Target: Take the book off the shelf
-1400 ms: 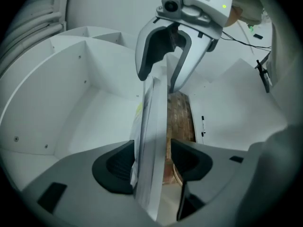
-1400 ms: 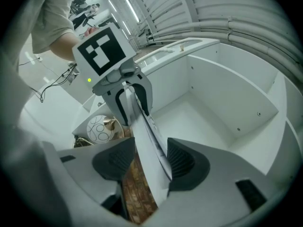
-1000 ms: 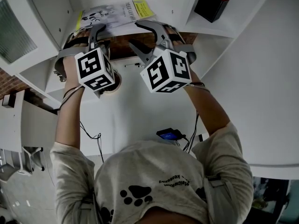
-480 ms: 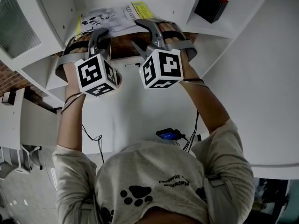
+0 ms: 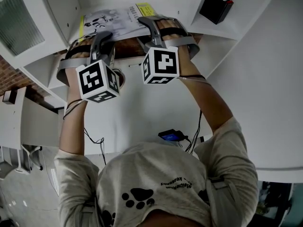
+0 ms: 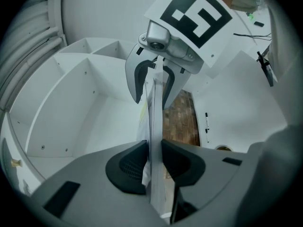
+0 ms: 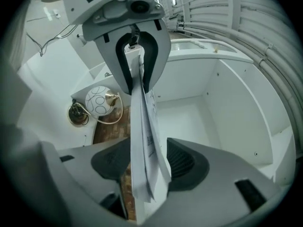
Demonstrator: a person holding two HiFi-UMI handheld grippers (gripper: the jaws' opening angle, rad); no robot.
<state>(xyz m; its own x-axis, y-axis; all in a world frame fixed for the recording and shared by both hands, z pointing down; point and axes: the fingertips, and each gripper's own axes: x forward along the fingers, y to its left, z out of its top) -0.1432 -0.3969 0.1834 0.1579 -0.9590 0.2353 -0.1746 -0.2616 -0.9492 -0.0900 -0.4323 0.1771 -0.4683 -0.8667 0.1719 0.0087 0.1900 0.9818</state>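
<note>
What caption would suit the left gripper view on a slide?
Left gripper, jaws just closing, clamps the book edge-on before the white shelf.

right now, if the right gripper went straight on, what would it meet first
Likely the book, already between the right gripper's jaws, which have just been opening; beyond, the left gripper holds it.

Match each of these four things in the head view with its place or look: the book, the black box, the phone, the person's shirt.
Things:
1 book
2 black box
3 phone
4 shirt

Descriptions:
A glows blue
B bears paw prints
C has a yellow strip on its cover
D sits alone in the right-hand shelf compartment

Pairs: 1-C, 2-D, 3-A, 4-B
</note>
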